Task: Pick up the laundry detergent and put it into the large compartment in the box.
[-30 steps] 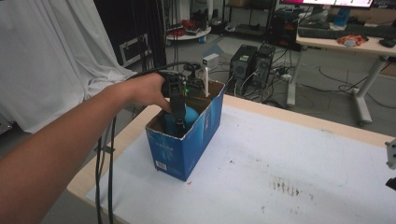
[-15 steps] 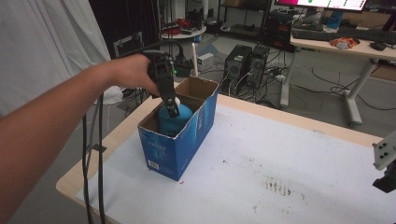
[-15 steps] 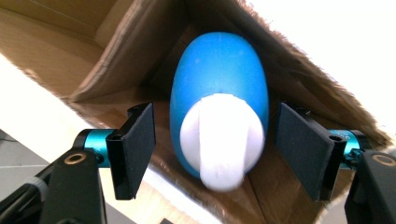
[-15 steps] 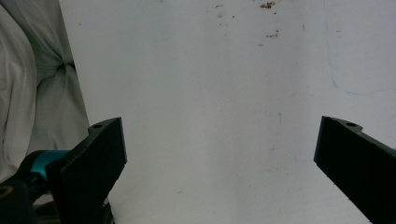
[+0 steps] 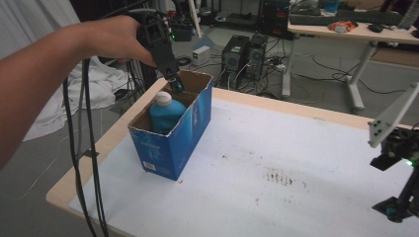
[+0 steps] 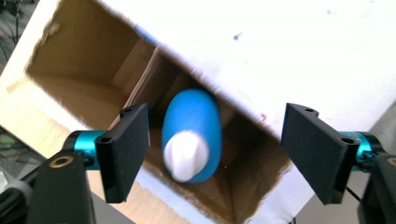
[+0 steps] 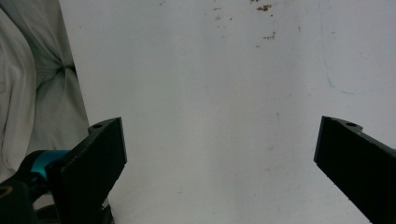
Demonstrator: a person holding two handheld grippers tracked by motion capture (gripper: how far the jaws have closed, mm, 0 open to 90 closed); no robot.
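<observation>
My left tool (image 5: 175, 84) hangs wide open and holds nothing, above the far end of the open blue box (image 5: 173, 133) at the desk's (image 5: 296, 197) left. A blue bottle (image 5: 165, 112) stands inside it. My right tool (image 7: 219, 172), jaws spread wide and bare, hovers over the desk's right edge.

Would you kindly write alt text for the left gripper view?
The open left gripper hangs above a blue bottle with a white cap, which sits inside an open cardboard box on a white table.
</observation>
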